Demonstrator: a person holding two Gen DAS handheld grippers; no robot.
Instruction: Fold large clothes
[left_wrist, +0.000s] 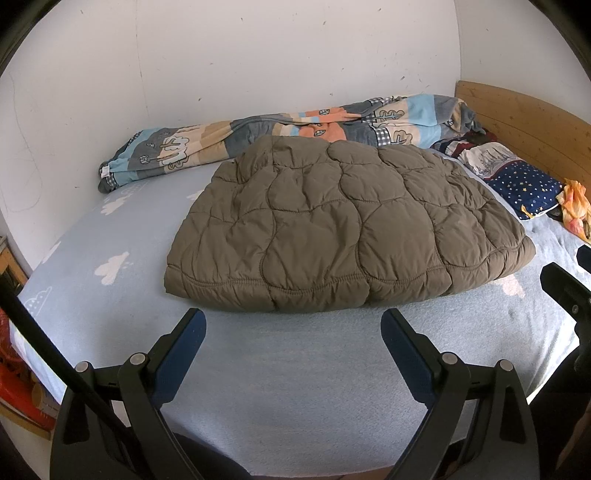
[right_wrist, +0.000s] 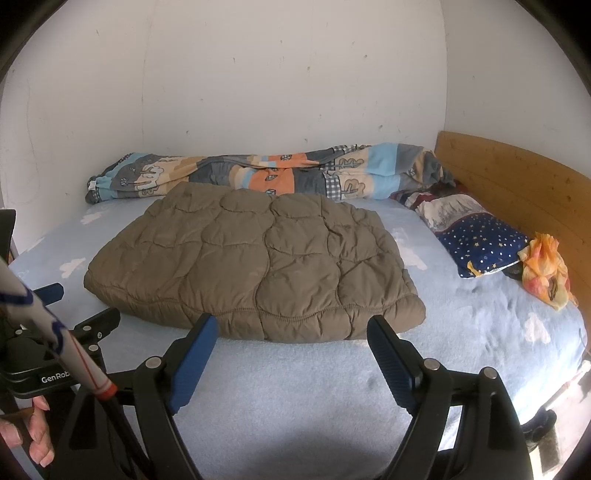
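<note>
Two grippers, left gripper (left_wrist: 293, 328) and right gripper (right_wrist: 291, 334), hover with jaws spread wide, holding nothing | quilted jacket (left_wrist: 340, 225) lies folded mid-bed, near hem just ahead | pinch hem corners deep, lift evenly | bare sheet (left_wrist: 295, 387) in front gives room; blanket (left_wrist: 280, 136) and pillow (left_wrist: 517, 173) crowd far side.

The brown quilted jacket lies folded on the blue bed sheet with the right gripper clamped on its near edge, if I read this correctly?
Not quite: the right gripper is open and holds nothing, poised just short of the jacket's near edge, as the right wrist view shows. The jacket does lie folded on the blue sheet.
</note>
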